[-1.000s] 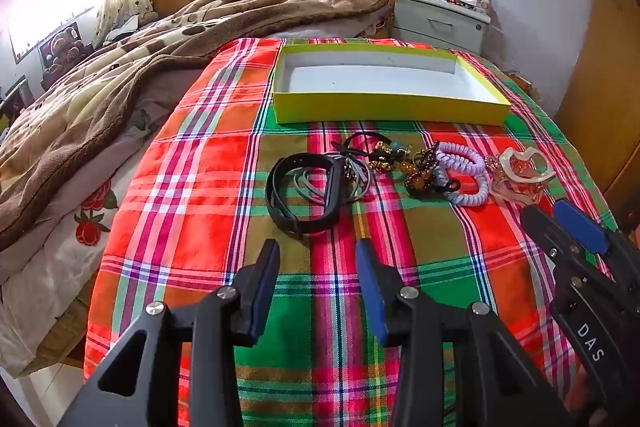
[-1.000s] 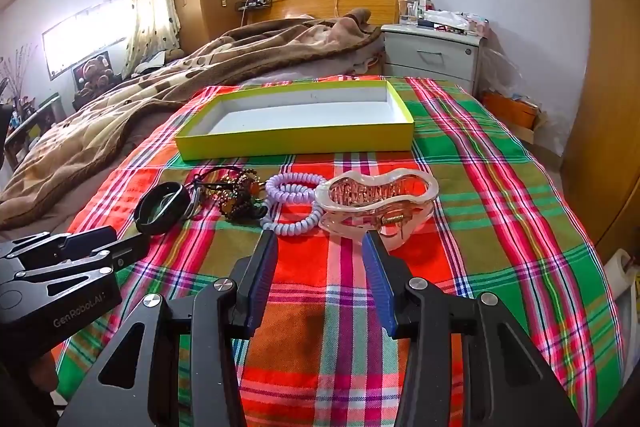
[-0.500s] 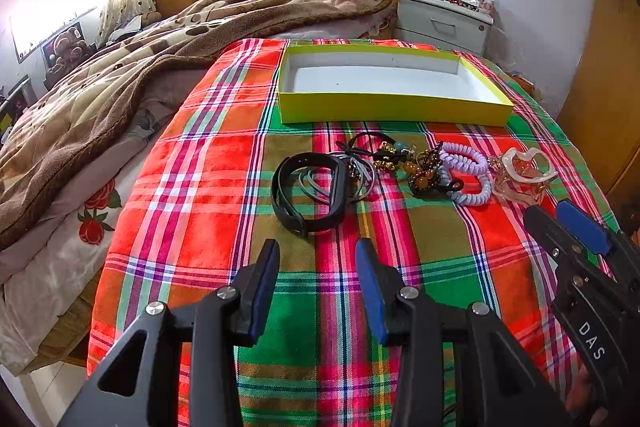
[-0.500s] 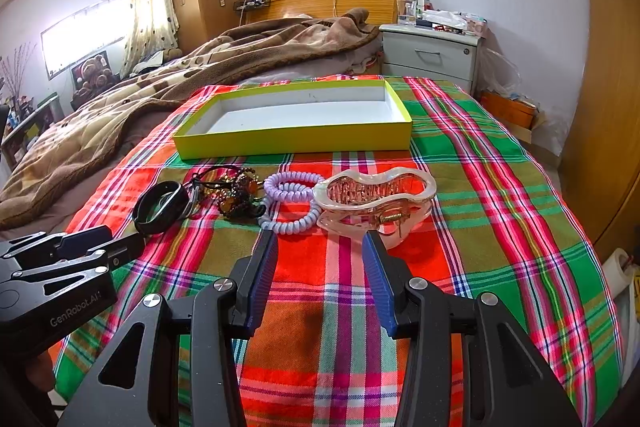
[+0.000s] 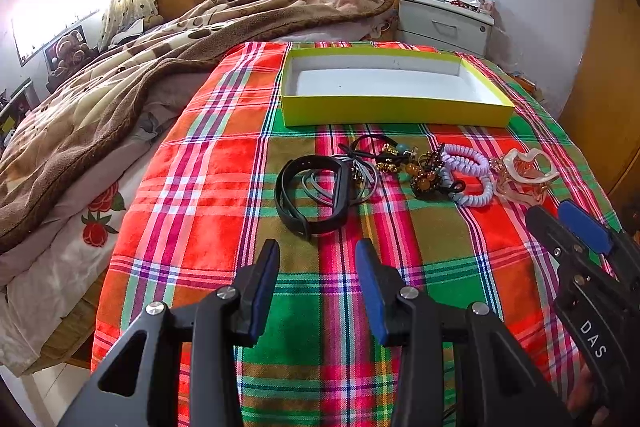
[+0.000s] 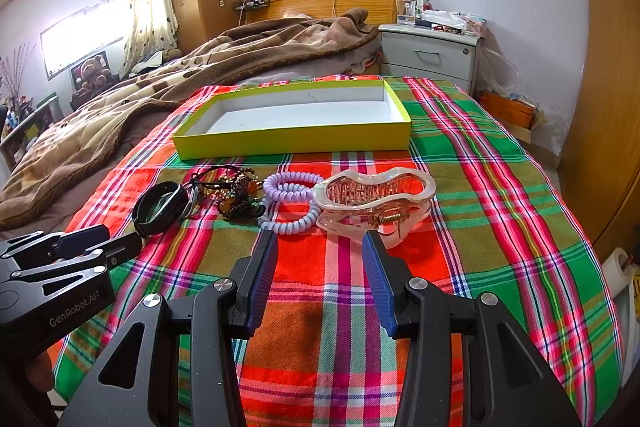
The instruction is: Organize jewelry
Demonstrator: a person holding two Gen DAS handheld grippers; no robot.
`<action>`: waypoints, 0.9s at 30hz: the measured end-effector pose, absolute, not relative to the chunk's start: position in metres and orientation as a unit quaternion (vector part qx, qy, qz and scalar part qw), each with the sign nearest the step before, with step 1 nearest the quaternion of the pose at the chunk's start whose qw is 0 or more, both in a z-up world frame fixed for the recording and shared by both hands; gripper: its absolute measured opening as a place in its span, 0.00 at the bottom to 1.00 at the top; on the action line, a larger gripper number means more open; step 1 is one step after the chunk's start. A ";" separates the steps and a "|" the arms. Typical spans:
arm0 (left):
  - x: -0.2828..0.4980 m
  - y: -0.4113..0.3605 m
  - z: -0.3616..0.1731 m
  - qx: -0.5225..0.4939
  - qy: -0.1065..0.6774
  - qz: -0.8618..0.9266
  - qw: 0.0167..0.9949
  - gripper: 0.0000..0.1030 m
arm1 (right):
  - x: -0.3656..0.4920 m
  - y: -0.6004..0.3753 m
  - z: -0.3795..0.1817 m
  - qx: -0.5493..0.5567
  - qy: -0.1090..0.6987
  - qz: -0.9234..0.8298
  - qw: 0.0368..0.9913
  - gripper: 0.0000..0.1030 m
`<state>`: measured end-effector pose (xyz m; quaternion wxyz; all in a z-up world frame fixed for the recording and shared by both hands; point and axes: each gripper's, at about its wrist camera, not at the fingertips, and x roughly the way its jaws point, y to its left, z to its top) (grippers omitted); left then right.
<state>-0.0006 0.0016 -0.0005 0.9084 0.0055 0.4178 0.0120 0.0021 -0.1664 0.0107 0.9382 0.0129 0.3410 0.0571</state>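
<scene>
A row of jewelry lies on the plaid cloth in front of an empty yellow box point(image 5: 396, 113) point(image 6: 296, 141). From left: a black band point(image 5: 312, 195) point(image 6: 160, 207), dark cords with amber beads point(image 5: 420, 173) point(image 6: 236, 191), a lilac coil bracelet point(image 5: 472, 175) point(image 6: 288, 203) and a clear pink hair claw point(image 5: 524, 175) point(image 6: 376, 197). My left gripper point(image 5: 316, 251) is open and empty, just short of the black band. My right gripper point(image 6: 320, 239) is open and empty, its right finger tip close to the hair claw.
The plaid cloth point(image 5: 208, 187) covers the bed's foot. A brown blanket point(image 5: 100, 87) lies heaped to the left. A grey nightstand point(image 6: 428, 55) stands behind the box, a wooden wardrobe point(image 6: 608, 107) to the right. The bed's edges drop off on both sides.
Both grippers have crept forward toward the jewelry row; the right one is now nearly at the hair claw. Both stay open. The jewelry has not moved.
</scene>
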 end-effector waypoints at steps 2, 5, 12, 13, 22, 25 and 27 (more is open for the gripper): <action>-0.001 0.002 -0.001 0.005 0.418 0.012 0.908 0.40 | 0.002 -0.166 0.011 0.013 0.341 0.057 0.938 0.43; -0.002 0.003 0.000 0.006 0.417 0.013 0.909 0.40 | 0.002 -0.166 0.011 0.013 0.341 0.057 0.938 0.43; -0.002 0.004 -0.001 0.005 0.419 0.012 0.908 0.40 | 0.002 -0.167 0.011 0.013 0.341 0.056 0.938 0.43; -0.002 0.004 -0.001 0.005 0.418 0.012 0.908 0.40 | 0.003 -0.167 0.011 0.013 0.341 0.056 0.938 0.43; -0.001 0.007 0.000 0.004 0.420 0.012 0.908 0.40 | 0.003 -0.166 0.011 0.014 0.342 0.056 0.938 0.43; 0.000 0.008 0.000 0.005 0.420 0.012 0.907 0.40 | 0.003 -0.166 0.011 0.014 0.341 0.056 0.938 0.43; 0.001 0.008 0.000 0.005 0.421 0.011 0.907 0.40 | 0.003 -0.166 0.011 0.013 0.341 0.056 0.938 0.43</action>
